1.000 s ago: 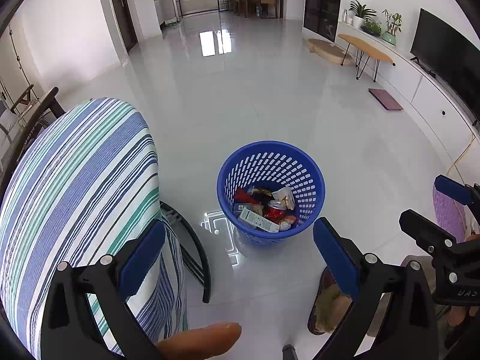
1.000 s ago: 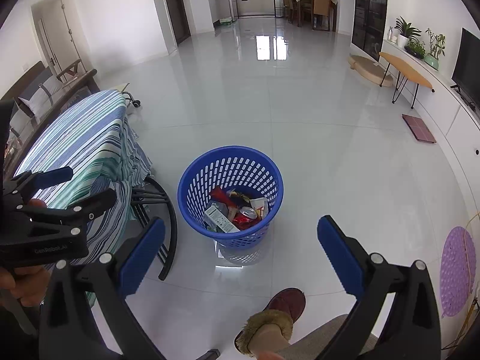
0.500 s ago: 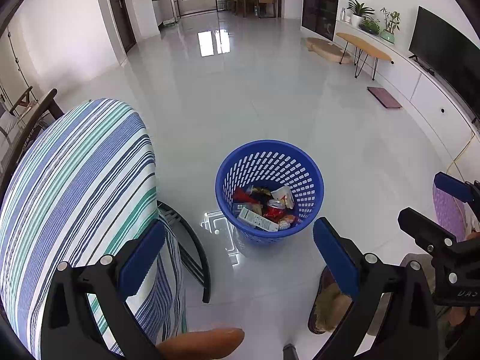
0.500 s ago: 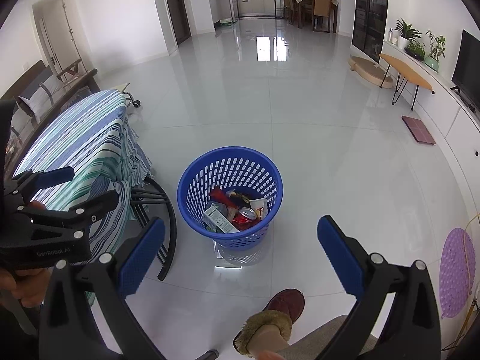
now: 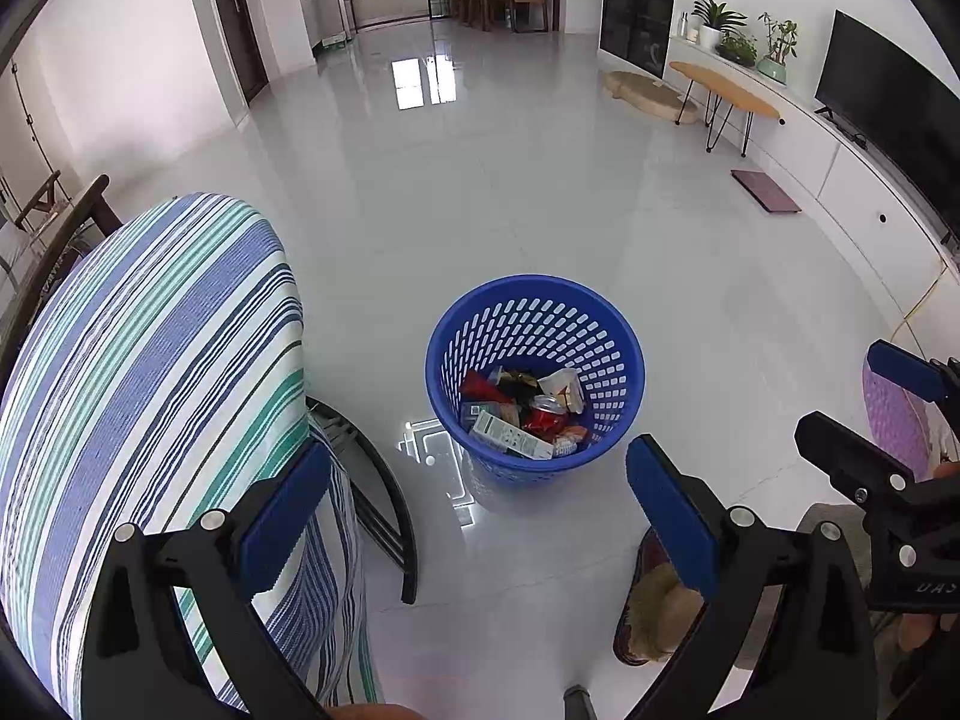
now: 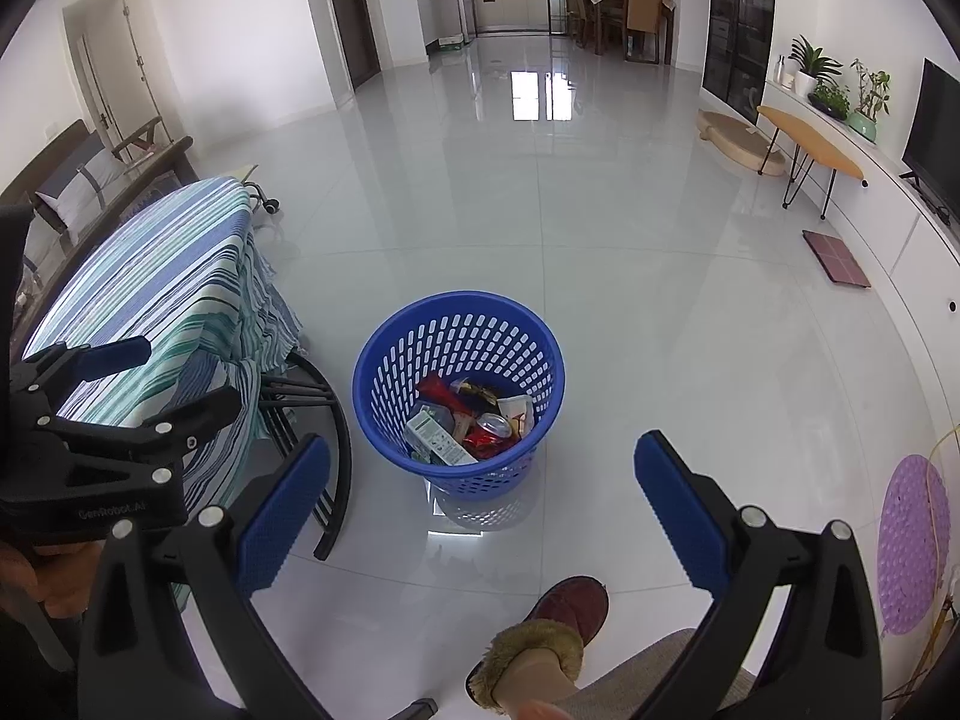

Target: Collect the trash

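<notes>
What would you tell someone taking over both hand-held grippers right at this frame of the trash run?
Left hand-held gripper: open, holding nothing, above the floor.
Right hand-held gripper: open, holding nothing.
Blue perforated plastic waste basket: upright on the glossy white tile floor, ahead of both grippers, beside the blue-and-green striped cloth-covered table.
Done: the basket already holds trash, including a red drink can, a white-and-green carton and wrappers.
Left: no loose trash shows on the visible floor or on the cloth; check out of view before stopping.
</notes>
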A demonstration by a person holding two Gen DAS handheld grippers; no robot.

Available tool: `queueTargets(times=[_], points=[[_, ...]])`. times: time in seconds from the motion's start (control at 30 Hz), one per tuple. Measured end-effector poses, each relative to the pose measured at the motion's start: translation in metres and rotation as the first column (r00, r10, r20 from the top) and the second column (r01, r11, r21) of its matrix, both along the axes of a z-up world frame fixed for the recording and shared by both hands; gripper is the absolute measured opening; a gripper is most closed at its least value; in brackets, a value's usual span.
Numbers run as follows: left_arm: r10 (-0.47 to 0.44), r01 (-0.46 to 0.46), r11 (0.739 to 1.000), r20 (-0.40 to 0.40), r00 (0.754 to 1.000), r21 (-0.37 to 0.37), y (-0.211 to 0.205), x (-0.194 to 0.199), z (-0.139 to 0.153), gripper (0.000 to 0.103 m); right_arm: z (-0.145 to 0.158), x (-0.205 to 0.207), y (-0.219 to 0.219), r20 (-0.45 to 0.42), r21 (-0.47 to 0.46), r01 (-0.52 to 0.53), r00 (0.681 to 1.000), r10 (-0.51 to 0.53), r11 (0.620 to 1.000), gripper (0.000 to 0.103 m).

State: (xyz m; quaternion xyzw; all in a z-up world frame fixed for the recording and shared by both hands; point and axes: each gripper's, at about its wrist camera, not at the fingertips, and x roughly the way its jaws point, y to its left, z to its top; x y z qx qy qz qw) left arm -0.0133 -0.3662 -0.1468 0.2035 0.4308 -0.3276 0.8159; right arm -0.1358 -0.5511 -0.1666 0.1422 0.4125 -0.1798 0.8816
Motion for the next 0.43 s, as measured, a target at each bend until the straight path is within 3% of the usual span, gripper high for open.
queueTargets(times=[0.43], points=[[-0.003,0.004,1.0,-0.005,1.0,0.007,0.0019,0.0012,0.0019,0.098,-0.0021,-0.0021,-0.0028,0.0,0.004,0.012,1.0,-0.012,1.0,0.098]])
